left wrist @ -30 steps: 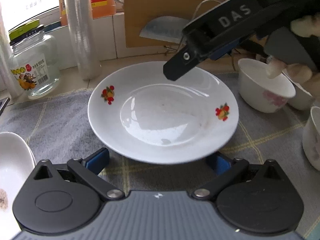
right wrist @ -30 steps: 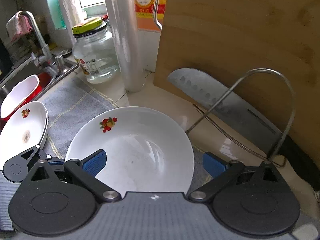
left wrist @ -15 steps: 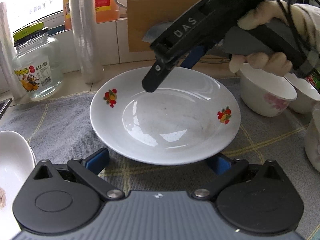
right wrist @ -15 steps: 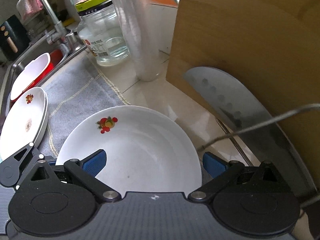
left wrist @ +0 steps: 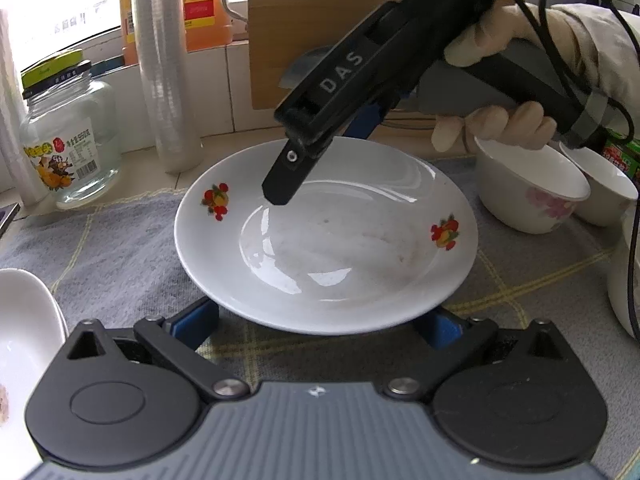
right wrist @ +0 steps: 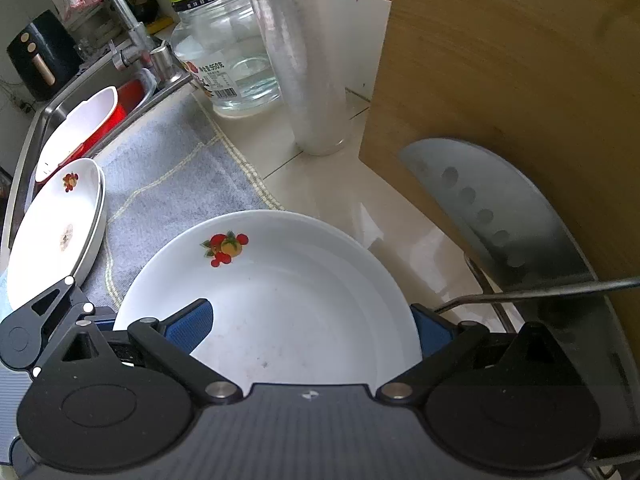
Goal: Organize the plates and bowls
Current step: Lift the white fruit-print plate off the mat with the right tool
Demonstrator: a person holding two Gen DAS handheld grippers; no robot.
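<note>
The white plate (left wrist: 326, 240) is lying on the grey towel (left wrist: 116, 252), between the left tool's (left wrist: 320, 322) spread-apart fingers; the right tool (right wrist: 310, 316), fingers also spread wide, is straddling the plate's far rim.

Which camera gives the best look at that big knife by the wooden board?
The right wrist view: the knife shows its broad dimpled blade leaning on the cutting board. In the left wrist view the right gripper hides nearly all of it.

The right gripper (left wrist: 320, 168), gripped by a gloved hand (left wrist: 492, 92), angles steeply downward with its fingers spread wide, while the left gripper (left wrist: 320, 320) sits low, likewise spread.
</note>
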